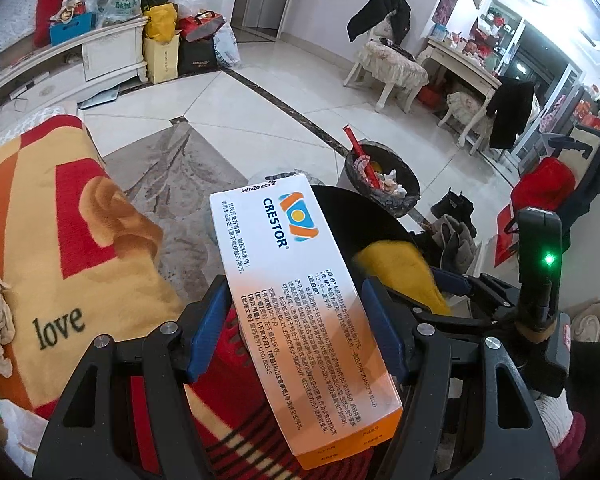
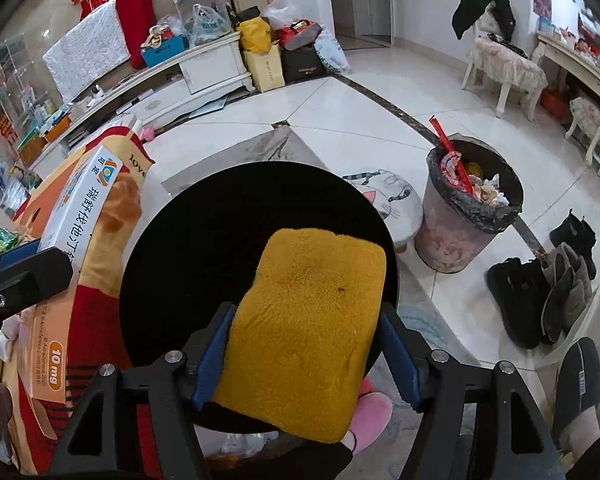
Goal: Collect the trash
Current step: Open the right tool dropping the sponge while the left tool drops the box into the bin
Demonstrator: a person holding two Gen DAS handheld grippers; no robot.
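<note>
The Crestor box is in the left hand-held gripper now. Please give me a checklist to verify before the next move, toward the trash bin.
1. Crestor box held between the fingers of the left hand-held gripper: ok, both blue pads touch its sides.
2. Box held near its middle: ok, though it sits tilted.
3. Yellow sponge held by the right hand-held gripper: ok.
4. Room in the trash bin: not ok, it looks nearly full, a red stick pokes out.
5. Floor path to the bin: cannot tell, the black round tray hides part of it.
6. Box empty: cannot tell.
</note>
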